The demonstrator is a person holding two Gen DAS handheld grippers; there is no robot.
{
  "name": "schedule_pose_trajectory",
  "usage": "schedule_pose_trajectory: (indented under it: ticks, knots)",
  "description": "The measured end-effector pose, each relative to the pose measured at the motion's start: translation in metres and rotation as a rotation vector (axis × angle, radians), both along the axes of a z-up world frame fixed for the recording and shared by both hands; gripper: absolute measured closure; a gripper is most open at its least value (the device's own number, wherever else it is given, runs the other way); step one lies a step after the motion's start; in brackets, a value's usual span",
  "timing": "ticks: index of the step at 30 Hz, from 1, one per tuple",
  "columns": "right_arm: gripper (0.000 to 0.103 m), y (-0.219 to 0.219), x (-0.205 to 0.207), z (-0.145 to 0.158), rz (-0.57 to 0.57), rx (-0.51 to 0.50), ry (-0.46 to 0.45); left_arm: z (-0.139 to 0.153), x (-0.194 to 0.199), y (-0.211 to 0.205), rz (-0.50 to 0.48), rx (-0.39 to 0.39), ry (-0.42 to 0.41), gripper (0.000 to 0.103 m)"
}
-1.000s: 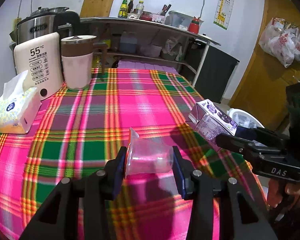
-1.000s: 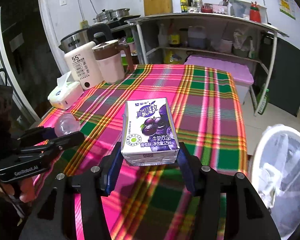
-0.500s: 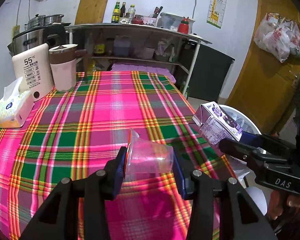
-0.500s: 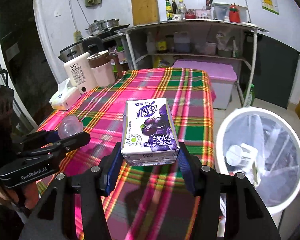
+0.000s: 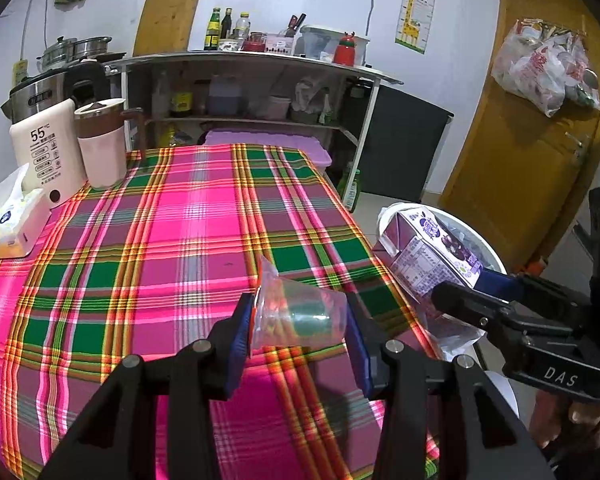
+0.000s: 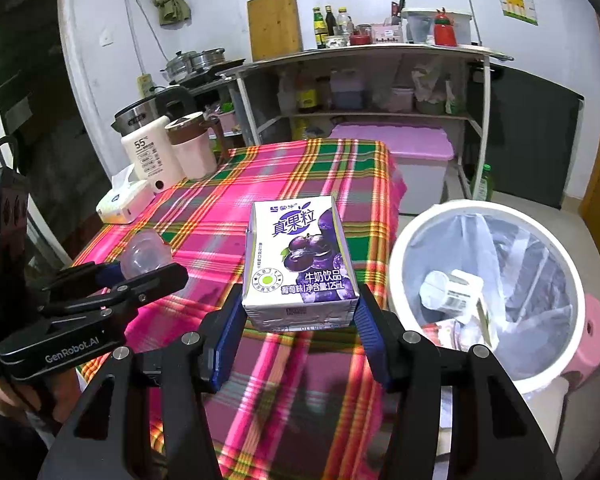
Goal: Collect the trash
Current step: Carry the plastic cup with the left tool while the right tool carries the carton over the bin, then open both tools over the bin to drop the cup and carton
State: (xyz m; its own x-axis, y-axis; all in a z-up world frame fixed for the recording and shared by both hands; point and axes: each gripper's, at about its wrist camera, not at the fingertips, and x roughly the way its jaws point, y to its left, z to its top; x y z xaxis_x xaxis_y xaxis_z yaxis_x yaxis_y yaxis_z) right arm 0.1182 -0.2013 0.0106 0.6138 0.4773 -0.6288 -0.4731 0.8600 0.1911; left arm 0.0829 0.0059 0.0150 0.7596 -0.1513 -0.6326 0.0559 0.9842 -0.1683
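Observation:
My left gripper (image 5: 298, 322) is shut on a clear plastic cup (image 5: 300, 314) lying sideways between its blue pads, held above the plaid tablecloth (image 5: 180, 232). My right gripper (image 6: 300, 316) is shut on a purple-and-white milk drink carton (image 6: 298, 268), upright and facing me, held over the table's right edge. The carton (image 5: 432, 254) and the right gripper (image 5: 452, 296) also show at the right of the left wrist view; the cup (image 6: 146, 258) and the left gripper (image 6: 140, 276) show at the left of the right wrist view. A white trash bin (image 6: 548, 376) with a clear liner stands on the floor right of the table, holding several pieces of trash.
A tissue box (image 5: 10, 222), a white water warmer (image 5: 46, 152) and a pink-and-brown jug (image 5: 102, 142) stand at the table's far left. Behind the table are a purple-lidded storage box (image 6: 400, 146) and a loaded shelf unit (image 5: 260, 92). A wooden door (image 5: 540, 120) with hanging bags is at right.
Both grippers have pulled back and to the right with their loads. The table has receded, and the trash bin has come fully into the right wrist view.

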Motion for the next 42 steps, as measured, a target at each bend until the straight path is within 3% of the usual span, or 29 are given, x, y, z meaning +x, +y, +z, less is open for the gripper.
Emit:
schedule_pose_trajectory:
  ticks: [6, 20, 35, 42]
  knots:
    - [0.048, -0.022, 0.003, -0.004, -0.048, 0.005, 0.01, -0.001, 0.008, -0.018, -0.04, -0.004, 0.007, 0.058]
    - [0.048, -0.106, 0.024, -0.017, -0.251, 0.006, 0.055, -0.005, 0.056, -0.091, -0.236, -0.008, 0.027, 0.058]
    - [0.048, -0.146, 0.043, -0.043, -0.333, -0.016, 0.144, -0.015, 0.09, -0.144, -0.386, 0.009, 0.053, 0.057]
    - [0.048, -0.151, 0.044, -0.047, -0.351, -0.013, 0.147, -0.018, 0.098, -0.145, -0.399, -0.01, 0.068, 0.047]
